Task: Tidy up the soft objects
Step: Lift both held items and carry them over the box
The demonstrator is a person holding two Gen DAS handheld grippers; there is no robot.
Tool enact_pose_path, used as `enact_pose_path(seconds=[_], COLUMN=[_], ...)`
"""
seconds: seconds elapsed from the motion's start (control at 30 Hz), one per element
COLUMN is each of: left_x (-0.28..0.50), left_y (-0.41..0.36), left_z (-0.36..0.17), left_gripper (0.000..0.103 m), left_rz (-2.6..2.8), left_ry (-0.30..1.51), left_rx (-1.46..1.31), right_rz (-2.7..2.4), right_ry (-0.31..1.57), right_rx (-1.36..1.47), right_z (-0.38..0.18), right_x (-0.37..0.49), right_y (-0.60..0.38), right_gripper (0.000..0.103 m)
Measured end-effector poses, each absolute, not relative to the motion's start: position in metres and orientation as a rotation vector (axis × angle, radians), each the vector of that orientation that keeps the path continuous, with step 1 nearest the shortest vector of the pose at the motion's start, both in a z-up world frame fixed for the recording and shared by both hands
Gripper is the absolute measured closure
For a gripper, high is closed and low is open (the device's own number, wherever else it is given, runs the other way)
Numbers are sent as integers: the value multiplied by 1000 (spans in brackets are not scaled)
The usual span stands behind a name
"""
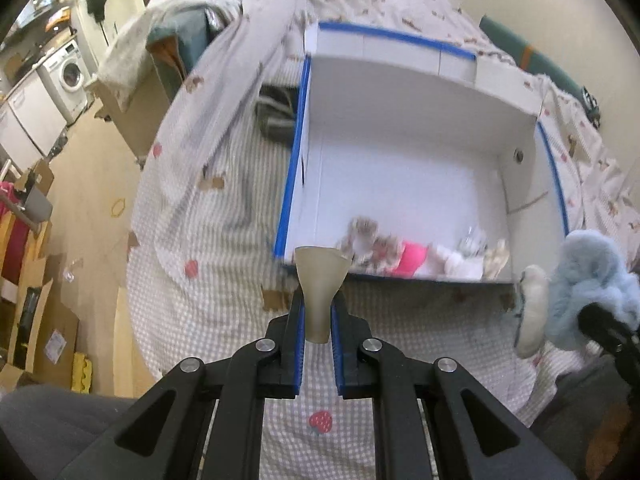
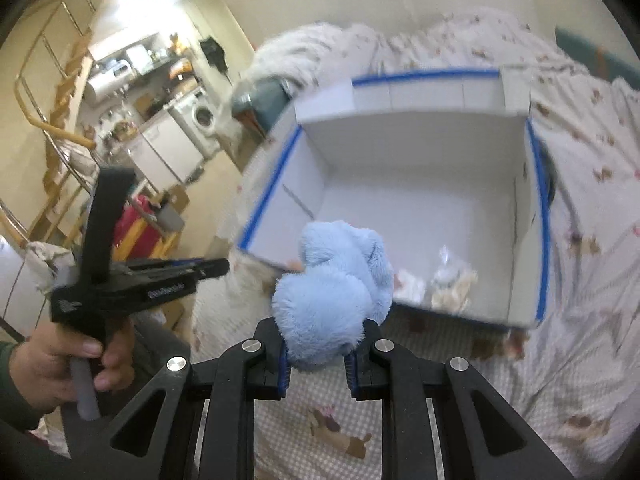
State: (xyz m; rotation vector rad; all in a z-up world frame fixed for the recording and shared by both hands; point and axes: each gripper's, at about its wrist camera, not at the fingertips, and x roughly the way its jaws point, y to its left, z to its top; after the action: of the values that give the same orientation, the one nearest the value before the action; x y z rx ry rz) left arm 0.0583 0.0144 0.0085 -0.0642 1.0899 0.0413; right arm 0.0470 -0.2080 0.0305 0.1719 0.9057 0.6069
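On checkered bedspread, white box; left fingers pinching beige funnel-shaped piece, right fingers clamping blue plush.

Left gripper: jaws nearly closed, clamping a small beige cone. Right gripper: jaws clamped on a blue plush toy. A hand holds the left gripper's handle.

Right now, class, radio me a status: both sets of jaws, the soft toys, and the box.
Left gripper shut, nothing held. Right gripper shut on blue plush toy. White box ahead, open, nothing blocking.
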Motion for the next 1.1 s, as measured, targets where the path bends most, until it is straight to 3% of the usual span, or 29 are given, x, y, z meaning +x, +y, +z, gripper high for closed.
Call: enact_pose_path(seconds=[0.23, 0.47, 0.8, 1.1], left_x=[81, 105, 134, 157], left_y=[11, 2, -14, -27], left_z=[26, 36, 10, -23], left_gripper=[92, 92, 92, 92], left_rz=[33, 21, -5, -20], left_ry=[1049, 1009, 1041, 1081], left_rx=[-66, -43, -3, 10], right_rz=[592, 549, 451, 304], right_ry=[763, 729, 831, 973], right_rx=[168, 239, 319, 145], right_z=[70, 70, 9, -41], right_x=[60, 87, 135, 153], right_y=[-216, -224, -233, -218], right_gripper=[80, 80, 80, 80])
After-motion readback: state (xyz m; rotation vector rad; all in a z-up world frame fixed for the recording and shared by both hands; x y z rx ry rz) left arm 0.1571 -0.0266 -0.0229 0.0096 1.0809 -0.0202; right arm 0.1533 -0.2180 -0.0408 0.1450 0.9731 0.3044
